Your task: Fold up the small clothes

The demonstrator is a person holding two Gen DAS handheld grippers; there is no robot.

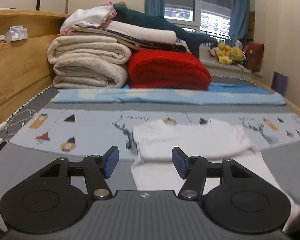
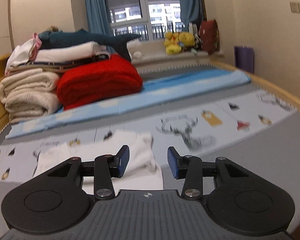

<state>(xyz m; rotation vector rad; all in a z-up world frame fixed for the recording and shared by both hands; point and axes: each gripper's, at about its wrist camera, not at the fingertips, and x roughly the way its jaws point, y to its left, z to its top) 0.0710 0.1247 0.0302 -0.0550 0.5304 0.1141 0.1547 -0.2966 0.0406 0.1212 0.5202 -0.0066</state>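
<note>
**Inspector A:** We start at the left gripper [image 1: 145, 163]. Its black linkage arms end in ribbed blue pads [image 1: 111, 162], and the jaws stand apart with nothing between them. The white garment [image 1: 190, 140] lies flat on the bed below and beyond, soft and matte, its near part folded over itself.

**Inspector B:** We find the right gripper [image 2: 148, 162] of the same build, jaws likewise parted and empty. The white garment [image 2: 138, 156] lies just behind its left pad, one edge rumpled.

**Inspector A:** Under the garment we note a pale printed sheet [image 1: 80, 128] with deer and lantern motifs. Beyond the garment is a smooth folded light-blue cloth [image 1: 170, 99], then a plush red blanket [image 1: 168, 70] beside thick cream blankets [image 1: 88, 64], rolled and fleecy.

**Inspector B:** Only the left wrist view shows a white cable [image 1: 18, 122] far left of the garment and the wooden headboard [image 1: 16, 66]. Only ours shows wall switches [image 2: 299, 8]; the purple roll [image 2: 244, 59] is clearer here.
</note>
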